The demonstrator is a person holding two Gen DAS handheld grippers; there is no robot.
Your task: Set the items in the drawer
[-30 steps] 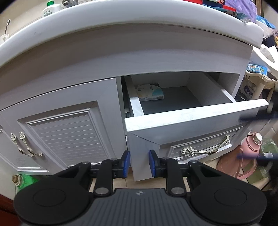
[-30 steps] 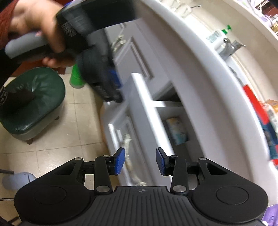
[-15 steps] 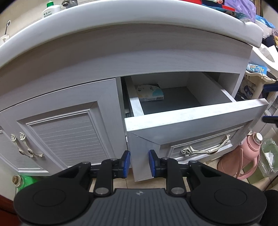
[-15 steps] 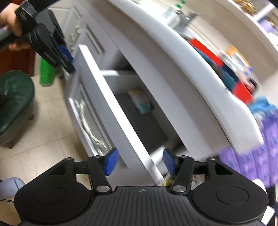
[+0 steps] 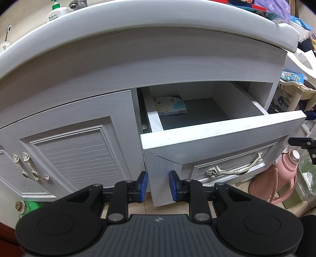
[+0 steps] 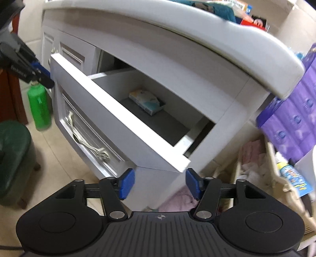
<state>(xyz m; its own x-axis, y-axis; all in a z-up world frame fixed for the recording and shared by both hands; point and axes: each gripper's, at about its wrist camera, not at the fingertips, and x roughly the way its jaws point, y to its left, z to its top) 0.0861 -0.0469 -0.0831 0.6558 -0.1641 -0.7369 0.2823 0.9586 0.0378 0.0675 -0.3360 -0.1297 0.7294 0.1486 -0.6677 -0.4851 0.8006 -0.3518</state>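
Observation:
The grey cabinet drawer [image 5: 221, 132] stands pulled open; it also shows in the right wrist view [image 6: 118, 102]. A tissue pack [image 5: 170, 105] lies at the drawer's back left corner, also seen from the right wrist [image 6: 146, 99]. My left gripper [image 5: 157, 185] is open and empty, low in front of the drawer's left corner. My right gripper [image 6: 160, 183] is open wide and empty, below the drawer's right front corner. The left gripper shows at the far left of the right wrist view [image 6: 29, 69].
A white sink counter [image 5: 150, 17] overhangs the drawer. A silver handle [image 5: 235, 168] is on the drawer front. Cabinet doors [image 5: 75, 158] are to the left. A pink flask [image 5: 276, 178] and a green bottle [image 6: 39, 106] stand on the floor. Purple packs [image 6: 292, 118] stack at right.
My right gripper has swung right around the drawer and opened wider. The left gripper has stayed in place. The drawer and tissue pack have not moved.

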